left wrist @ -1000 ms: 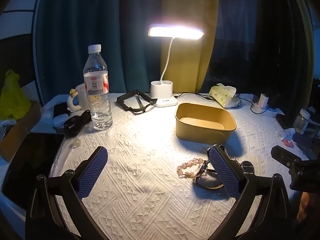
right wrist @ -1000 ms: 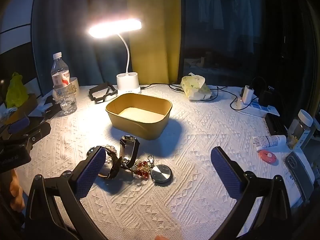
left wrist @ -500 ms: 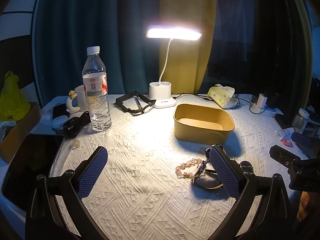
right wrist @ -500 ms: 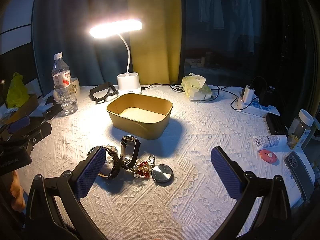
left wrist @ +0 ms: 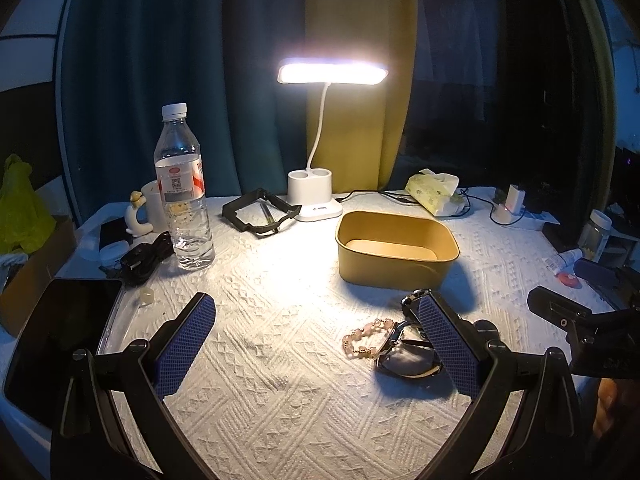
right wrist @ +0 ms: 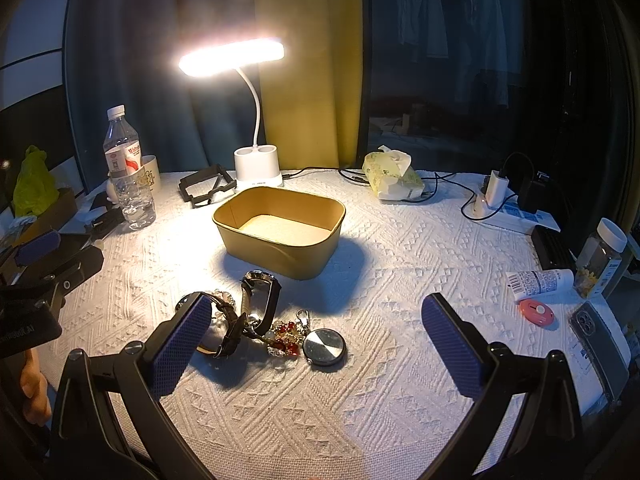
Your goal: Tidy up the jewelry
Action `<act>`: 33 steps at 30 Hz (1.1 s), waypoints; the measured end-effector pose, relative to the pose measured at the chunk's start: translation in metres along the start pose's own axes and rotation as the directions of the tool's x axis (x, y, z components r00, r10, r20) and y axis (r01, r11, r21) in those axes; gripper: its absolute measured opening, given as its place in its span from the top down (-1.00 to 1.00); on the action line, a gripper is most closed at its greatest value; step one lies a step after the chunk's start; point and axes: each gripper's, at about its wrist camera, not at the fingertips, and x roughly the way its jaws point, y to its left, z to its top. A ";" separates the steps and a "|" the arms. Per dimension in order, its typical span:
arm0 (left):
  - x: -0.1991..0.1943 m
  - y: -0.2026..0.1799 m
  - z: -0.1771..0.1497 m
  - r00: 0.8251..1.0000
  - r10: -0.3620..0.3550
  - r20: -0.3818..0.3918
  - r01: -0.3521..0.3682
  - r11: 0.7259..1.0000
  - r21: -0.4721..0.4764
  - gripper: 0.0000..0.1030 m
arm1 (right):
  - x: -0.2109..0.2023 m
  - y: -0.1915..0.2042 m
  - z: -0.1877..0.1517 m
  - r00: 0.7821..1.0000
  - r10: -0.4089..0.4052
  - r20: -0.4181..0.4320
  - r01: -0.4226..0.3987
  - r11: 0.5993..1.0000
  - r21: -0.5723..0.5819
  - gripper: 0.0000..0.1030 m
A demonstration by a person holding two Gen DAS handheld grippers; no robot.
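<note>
Two wide-open empty claws, left claw (left wrist: 316, 336), right claw (right wrist: 316, 336), pads partly hiding tangled jewelry (right wrist: 260, 316)

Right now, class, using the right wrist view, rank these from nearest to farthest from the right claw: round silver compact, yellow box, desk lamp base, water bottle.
From the right claw:
1. Round silver compact, just between the fingers, left of centre.
2. Yellow box, straight ahead, mid-table.
3. Desk lamp base, behind the box.
4. Water bottle, far left; close to the lamp base in distance.

2 watches (right wrist: 256, 300), 1 box (right wrist: 280, 232), 1 bottle (right wrist: 128, 176), 1 lamp (right wrist: 256, 164).
</note>
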 end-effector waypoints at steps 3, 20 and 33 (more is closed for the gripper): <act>0.000 -0.001 0.001 1.000 -0.009 0.002 0.009 1.000 0.001 -1.00 | -0.001 0.001 -0.001 1.000 -0.001 0.001 0.001 1.000 0.000 -1.00; 0.001 -0.001 0.005 1.000 -0.015 0.003 0.015 1.000 -0.008 -1.00 | -0.001 0.002 0.000 1.000 -0.001 0.000 0.001 1.000 0.001 -1.00; 0.001 -0.002 0.004 1.000 -0.017 0.002 0.017 1.000 -0.013 -1.00 | -0.002 0.002 0.003 1.000 -0.001 0.000 0.001 1.000 0.001 -1.00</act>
